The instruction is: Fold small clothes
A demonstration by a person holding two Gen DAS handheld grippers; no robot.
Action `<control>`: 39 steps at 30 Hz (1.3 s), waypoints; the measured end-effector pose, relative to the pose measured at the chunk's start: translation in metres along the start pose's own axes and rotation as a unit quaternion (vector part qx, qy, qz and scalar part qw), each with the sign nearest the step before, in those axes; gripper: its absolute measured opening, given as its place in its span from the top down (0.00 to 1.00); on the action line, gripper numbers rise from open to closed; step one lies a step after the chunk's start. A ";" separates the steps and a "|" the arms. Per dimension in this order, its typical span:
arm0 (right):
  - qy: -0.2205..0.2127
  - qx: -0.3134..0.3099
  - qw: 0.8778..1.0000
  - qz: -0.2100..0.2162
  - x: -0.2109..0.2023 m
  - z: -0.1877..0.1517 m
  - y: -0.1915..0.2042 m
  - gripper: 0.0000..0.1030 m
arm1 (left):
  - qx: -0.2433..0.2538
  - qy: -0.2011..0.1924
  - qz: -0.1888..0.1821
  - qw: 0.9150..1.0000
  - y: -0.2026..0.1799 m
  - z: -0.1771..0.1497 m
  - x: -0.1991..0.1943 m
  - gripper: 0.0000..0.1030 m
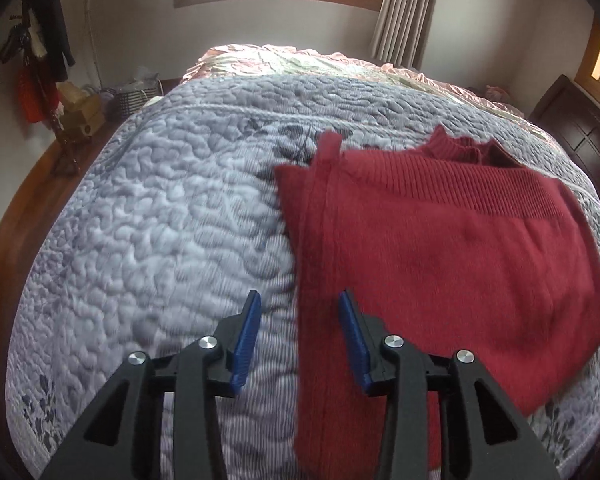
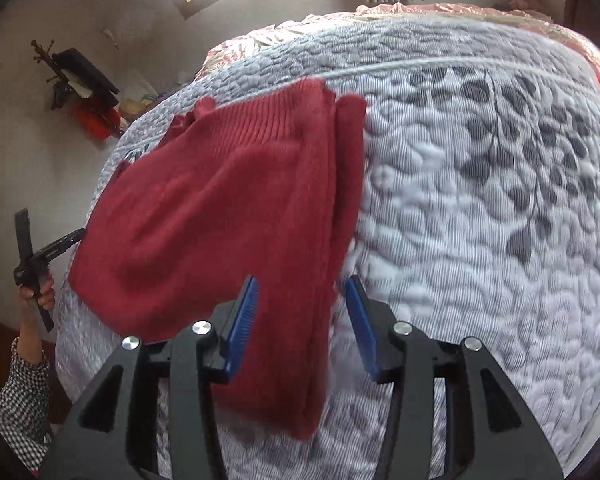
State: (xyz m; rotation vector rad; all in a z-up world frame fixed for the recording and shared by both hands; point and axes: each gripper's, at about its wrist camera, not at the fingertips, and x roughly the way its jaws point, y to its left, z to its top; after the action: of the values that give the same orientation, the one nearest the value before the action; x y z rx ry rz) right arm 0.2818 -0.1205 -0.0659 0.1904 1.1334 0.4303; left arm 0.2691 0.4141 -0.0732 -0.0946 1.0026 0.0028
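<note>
Red sweater [image 1: 440, 240] lies flat on the grey quilted bedspread [image 1: 160, 220], sleeves folded in, collar toward the far side. My left gripper [image 1: 298, 320] is released, jaws spread, hovering over the sweater's left folded edge, gripping nothing. My right gripper [image 2: 302, 304] is also released, jaws apart over the sweater's right folded edge [image 2: 324, 240]. Bit of motion blur.
</note>
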 end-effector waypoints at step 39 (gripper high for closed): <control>-0.007 -0.011 0.999 -0.033 0.002 0.061 0.011 0.73 | 0.055 -0.060 0.004 0.997 -0.095 0.025 -0.025 0.53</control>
State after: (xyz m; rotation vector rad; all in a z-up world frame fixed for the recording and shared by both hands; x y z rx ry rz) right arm 0.3351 -0.1052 -0.0380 0.1366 1.1177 0.3822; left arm 0.2812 0.3223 -0.0317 0.0096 0.8809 -0.0395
